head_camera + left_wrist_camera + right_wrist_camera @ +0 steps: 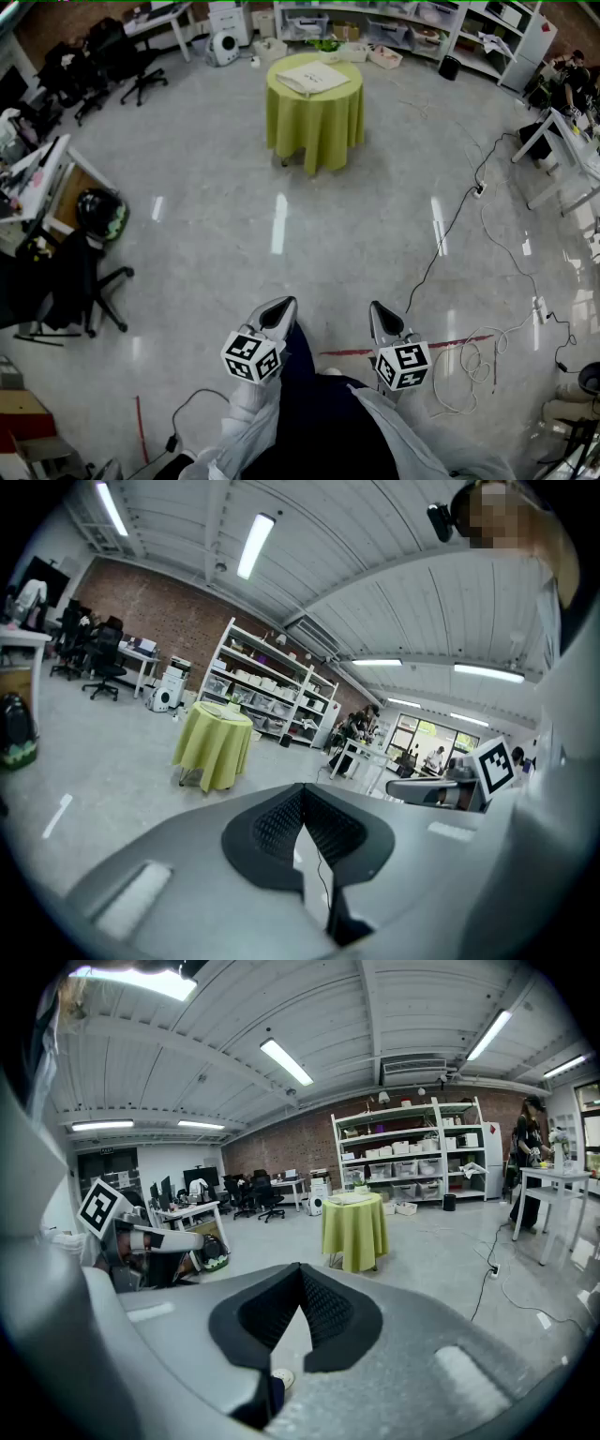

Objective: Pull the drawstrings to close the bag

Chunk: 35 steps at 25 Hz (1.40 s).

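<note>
Grey floor (216, 216) open between table (315, 127), left gripper (285, 304), right gripper (376, 307); cables (469, 361) rightward.

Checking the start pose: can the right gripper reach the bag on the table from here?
Probably not. The right gripper, shut and empty, is far short of it; the table with the bag stands across open floor. Nothing blocks the way there.

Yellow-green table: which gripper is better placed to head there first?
Right gripper, narrowly: the table sits almost straight ahead of its shut jaws in its own view, but the left gripper sees it well off to the left. Both are shut, empty and far from it.
</note>
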Each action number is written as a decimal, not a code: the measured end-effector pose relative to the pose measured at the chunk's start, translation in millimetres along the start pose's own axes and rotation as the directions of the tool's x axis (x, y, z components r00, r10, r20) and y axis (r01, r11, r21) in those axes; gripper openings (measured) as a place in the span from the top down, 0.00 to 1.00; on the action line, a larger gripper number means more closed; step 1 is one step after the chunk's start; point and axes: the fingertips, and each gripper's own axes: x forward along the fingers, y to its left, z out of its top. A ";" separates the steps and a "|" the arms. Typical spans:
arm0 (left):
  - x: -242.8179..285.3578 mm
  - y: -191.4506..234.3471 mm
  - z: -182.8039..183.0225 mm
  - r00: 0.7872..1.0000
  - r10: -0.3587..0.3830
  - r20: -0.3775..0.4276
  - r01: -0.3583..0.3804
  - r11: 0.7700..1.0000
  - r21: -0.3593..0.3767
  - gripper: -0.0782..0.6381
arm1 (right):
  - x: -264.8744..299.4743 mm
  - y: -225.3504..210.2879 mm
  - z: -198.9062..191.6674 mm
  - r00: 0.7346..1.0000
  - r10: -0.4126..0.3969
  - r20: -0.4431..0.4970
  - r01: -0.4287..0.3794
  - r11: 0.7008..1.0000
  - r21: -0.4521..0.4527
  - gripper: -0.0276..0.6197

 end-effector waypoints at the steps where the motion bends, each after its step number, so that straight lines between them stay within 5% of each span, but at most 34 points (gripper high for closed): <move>1: -7.9 -9.4 -7.8 1.000 0.001 0.011 -0.001 1.000 -0.025 0.87 | -9.4 -1.0 -6.7 1.000 0.002 -0.002 -0.002 1.000 0.003 0.95; 5: -38.2 -34.0 -26.4 0.999 0.017 0.028 -0.015 0.997 -0.071 0.87 | -39.7 3.3 -20.2 1.000 0.004 0.014 -0.004 1.000 0.017 0.95; 14: -62.2 -49.7 -8.1 0.994 0.061 0.090 -0.061 0.998 -0.001 0.87 | -74.6 18.7 6.4 0.991 0.040 0.130 -0.036 0.999 -0.033 0.95; 16: -65.8 -49.7 -7.8 0.993 0.071 0.098 -0.073 0.997 0.008 0.84 | -75.2 24.7 6.8 0.989 0.077 0.127 -0.071 0.996 -0.051 0.75; 18: -66.3 -51.0 -7.1 0.993 0.066 0.097 -0.066 0.998 0.003 0.68 | -73.5 25.7 7.1 0.988 0.092 0.121 -0.086 0.995 -0.047 0.63; 26: -45.2 -21.5 10.6 0.992 0.063 0.111 -0.061 0.998 -0.020 0.59 | -38.2 22.7 23.4 0.986 0.107 0.129 -0.103 0.994 -0.033 0.63; 35: 9.0 40.6 59.7 0.997 0.017 0.072 -0.019 0.999 0.033 0.61 | 44.1 9.5 75.0 0.986 0.077 0.149 -0.076 0.997 -0.014 0.63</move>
